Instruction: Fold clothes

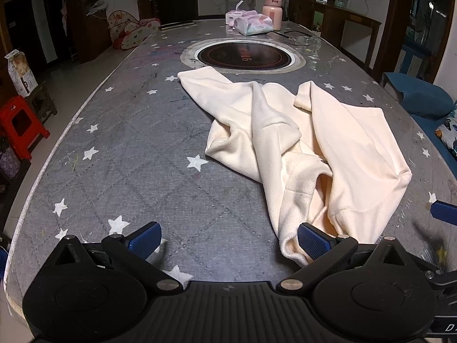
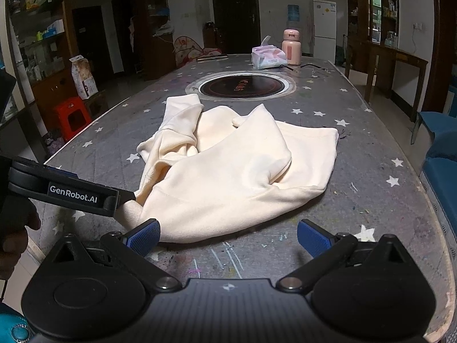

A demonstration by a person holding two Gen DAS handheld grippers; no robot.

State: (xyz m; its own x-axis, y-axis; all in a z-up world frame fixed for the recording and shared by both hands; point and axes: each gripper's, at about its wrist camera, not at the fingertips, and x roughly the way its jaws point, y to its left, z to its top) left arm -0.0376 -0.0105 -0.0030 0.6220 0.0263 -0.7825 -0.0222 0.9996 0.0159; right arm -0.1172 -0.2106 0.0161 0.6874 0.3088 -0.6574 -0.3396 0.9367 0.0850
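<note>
A cream sweatshirt (image 1: 328, 148) lies crumpled on the grey star-patterned table (image 1: 137, 154), one sleeve stretched toward the far left. It also shows in the right wrist view (image 2: 228, 171). My left gripper (image 1: 228, 241) is open, low over the table, its right finger (image 1: 312, 241) touching the garment's near corner. My left gripper also shows from the side in the right wrist view (image 2: 125, 197), at the garment's left corner. My right gripper (image 2: 228, 235) is open and empty, just in front of the garment's near hem, its left finger (image 2: 144, 235) at the cloth edge.
A round black cooktop (image 1: 245, 54) is set in the table's middle. A tissue pack (image 1: 252, 24) and a pink flask (image 1: 272, 11) stand at the far end. A red stool (image 1: 20, 125) is left of the table; blue seats (image 2: 440, 165) are on the right.
</note>
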